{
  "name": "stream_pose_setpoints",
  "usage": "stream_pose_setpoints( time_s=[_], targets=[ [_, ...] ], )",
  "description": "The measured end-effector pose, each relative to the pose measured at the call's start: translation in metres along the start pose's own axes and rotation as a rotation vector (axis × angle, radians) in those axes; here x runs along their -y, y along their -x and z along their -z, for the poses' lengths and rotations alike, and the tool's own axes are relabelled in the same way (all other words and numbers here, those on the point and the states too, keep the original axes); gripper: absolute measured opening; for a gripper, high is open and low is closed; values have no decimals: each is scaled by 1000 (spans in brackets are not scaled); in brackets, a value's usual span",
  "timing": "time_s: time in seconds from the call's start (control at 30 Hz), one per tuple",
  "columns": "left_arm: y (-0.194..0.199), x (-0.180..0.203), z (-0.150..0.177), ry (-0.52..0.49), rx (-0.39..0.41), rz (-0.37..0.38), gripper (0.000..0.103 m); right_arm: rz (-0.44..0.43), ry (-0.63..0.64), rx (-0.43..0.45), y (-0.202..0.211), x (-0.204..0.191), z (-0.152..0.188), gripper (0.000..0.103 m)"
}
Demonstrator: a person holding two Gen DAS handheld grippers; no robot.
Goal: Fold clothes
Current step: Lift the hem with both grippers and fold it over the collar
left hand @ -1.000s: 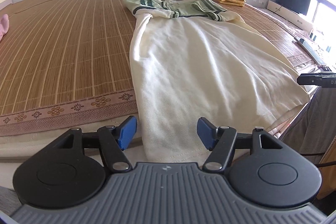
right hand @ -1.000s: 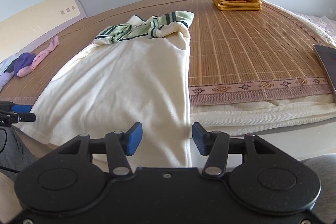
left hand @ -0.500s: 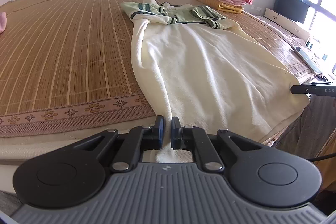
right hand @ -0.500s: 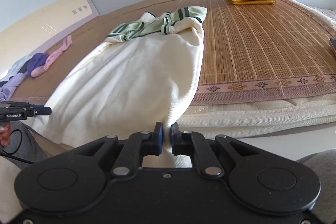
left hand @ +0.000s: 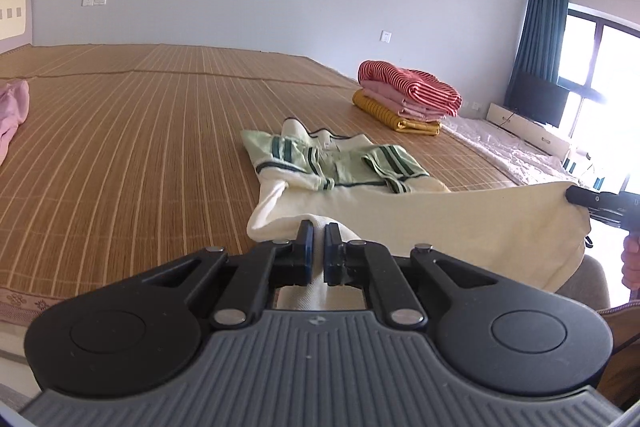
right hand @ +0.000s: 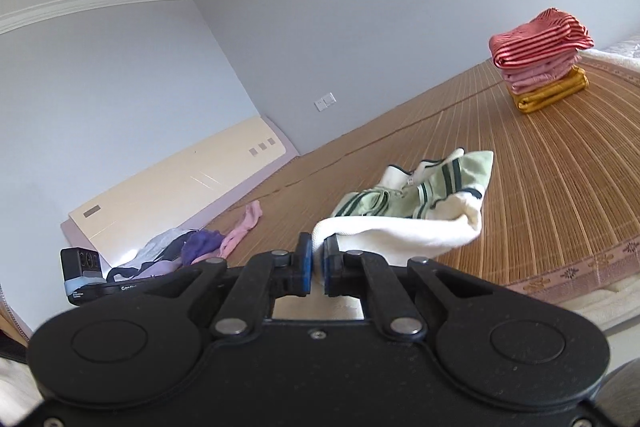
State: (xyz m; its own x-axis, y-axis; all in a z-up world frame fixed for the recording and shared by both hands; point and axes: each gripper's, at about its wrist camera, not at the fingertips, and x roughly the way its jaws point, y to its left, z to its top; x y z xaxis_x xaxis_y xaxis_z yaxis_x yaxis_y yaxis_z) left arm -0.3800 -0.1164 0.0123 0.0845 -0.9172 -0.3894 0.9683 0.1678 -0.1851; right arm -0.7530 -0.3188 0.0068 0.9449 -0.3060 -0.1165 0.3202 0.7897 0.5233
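A cream shirt (left hand: 460, 223) with pale green, dark-striped sleeves (left hand: 332, 163) lies on the bamboo mat, its collar end far from me. Its hem is lifted off the bed and stretched between both grippers. My left gripper (left hand: 316, 247) is shut on the hem's left corner. My right gripper (right hand: 314, 253) is shut on the other corner of the cream shirt (right hand: 400, 231). The right gripper also shows at the right edge of the left wrist view, held by a hand (left hand: 630, 263). The left gripper's body (right hand: 86, 279) appears low left in the right wrist view.
A folded stack (left hand: 404, 103) of red-striped, pink and yellow clothes sits at the mat's far right. Loose pink and purple garments (right hand: 208, 243) lie by the headboard (right hand: 180, 187). The bamboo mat (left hand: 120, 147) covers the bed. A window and curtain (left hand: 540, 39) are on the right.
Both grippers went from open to shut on the hem corners, then rose, lifting the hem off the bed edge and pulling it taut between them.
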Motion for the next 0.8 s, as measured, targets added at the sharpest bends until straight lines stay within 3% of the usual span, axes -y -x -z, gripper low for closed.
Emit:
stream_pose_setpoints(
  time_s=[0.2,0.3,0.37,0.53,0.67,0.77,0.8],
  targets=[
    [-38,-10,-44,-25,56,57,6,3,35,11,-45,22,-41,7],
    [-77,-9,-71,-114,63,45,6,54,69,-15,-74,40,-67,7],
    [-107,-14,-88,-110,50,44,6,136,92,-49,-95,56,-84,7],
    [-201,-40,-108,-131,-36,-33,7,284,92,-157,-155,121,-99,7],
    [-256,-71,-87,-86,-155,-44,7,329,-15,-211,-174,167,-86,12],
    [-261,-81,-78,-114,-148,-72,24,319,33,-196,-162,165,-88,29],
    [-258,-84,-78,-117,-134,-93,41,345,72,-178,-158,161,-89,42]
  ],
)
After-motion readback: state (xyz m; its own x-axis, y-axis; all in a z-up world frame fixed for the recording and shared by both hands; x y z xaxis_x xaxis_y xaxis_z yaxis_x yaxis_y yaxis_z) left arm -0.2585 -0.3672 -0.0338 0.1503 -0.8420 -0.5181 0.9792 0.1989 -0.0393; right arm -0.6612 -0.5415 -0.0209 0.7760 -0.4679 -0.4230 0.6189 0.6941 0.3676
